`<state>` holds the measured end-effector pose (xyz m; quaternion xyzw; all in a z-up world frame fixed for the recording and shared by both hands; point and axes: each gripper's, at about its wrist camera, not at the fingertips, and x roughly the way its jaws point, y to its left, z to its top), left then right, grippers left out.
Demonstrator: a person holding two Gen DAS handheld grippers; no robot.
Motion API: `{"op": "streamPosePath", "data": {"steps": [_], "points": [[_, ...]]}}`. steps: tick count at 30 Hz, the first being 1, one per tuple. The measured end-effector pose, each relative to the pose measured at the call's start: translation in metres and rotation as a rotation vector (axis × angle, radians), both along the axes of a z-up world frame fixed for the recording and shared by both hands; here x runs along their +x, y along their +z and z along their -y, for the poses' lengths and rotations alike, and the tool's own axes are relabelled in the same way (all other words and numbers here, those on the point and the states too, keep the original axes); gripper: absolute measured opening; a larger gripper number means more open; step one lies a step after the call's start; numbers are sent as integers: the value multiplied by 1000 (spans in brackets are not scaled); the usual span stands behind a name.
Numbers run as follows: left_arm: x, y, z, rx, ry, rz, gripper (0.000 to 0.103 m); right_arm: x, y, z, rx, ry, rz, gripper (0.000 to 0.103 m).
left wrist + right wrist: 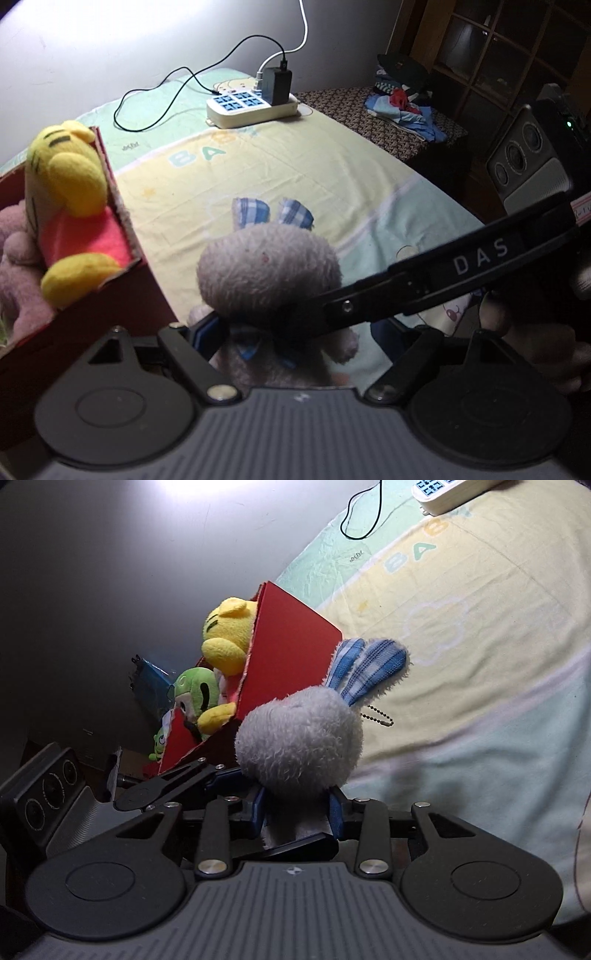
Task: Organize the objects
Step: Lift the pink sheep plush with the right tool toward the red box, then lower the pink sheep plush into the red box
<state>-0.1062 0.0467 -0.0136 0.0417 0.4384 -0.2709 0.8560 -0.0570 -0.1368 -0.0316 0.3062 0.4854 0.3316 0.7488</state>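
A grey plush rabbit (269,266) with blue checked ears sits between both grippers, above the bed sheet. My right gripper (297,814) is shut on the rabbit's body (299,742), its blue pads pressing both sides. My left gripper (291,332) stands around the rabbit's neck; its left pad (207,332) is near the rabbit, and the right gripper's arm (443,273) crosses in front. A red box (122,229) at the left holds a yellow plush bear (70,184) and a pink plush. In the right wrist view the box (291,657) also holds a green plush (195,690).
A white power strip (251,105) with a black charger and cables lies at the far end of the bed. A pile of clothes (402,99) sits on a patterned surface at the right. A wooden cabinet stands behind it.
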Motion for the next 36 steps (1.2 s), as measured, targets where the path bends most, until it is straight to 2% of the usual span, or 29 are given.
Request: {"op": "streamPosePath", "data": {"steps": [4,11,17,21,27,36], "points": [[-11,13,-21,-34,-24,36,84,-16,17,-12,12,-25,55,37],[-26,47,-49,-79,-77,148,84,-39,44,-28,72,-95,161,37],[-34,68,-70,-112,-87,236,86,-40,67,-47,86,-116,267,36],[-31,79,-87,-128,-54,286,87,-32,77,-63,90,-102,328,36],[-22,85,-118,-159,36,319,91,-10,86,-93,78,-57,396,36],[7,68,-156,-190,184,267,91,33,70,-130,31,-12,399,31]]}}
